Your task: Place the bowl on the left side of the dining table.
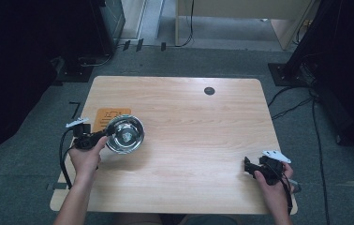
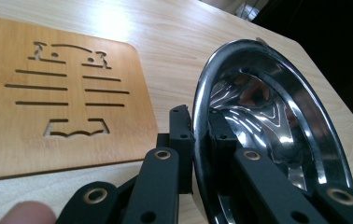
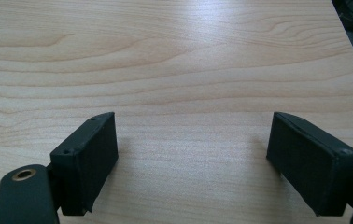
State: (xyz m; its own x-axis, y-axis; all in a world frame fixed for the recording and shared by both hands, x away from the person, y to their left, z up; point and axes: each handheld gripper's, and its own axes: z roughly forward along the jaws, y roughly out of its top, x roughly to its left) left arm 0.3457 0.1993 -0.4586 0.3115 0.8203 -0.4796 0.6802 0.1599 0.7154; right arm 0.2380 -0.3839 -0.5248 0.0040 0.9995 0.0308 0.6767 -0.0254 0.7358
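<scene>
A shiny steel bowl is at the table's left side, its rim pinched between the jaws of my left gripper. In the left gripper view the two black jaws close on the bowl's rim, one pad outside and one inside, so my left gripper is shut on the steel bowl. A brown wooden trivet with cut-out slots lies flat just behind the bowl, also large at the left as the trivet. My right gripper rests near the front right corner, open, its jaws wide apart over bare wood.
The light wooden table has a round cable grommet near its far edge. Cables and dark equipment stands lie on the grey floor around the table. The table's right edge runs close to my right gripper.
</scene>
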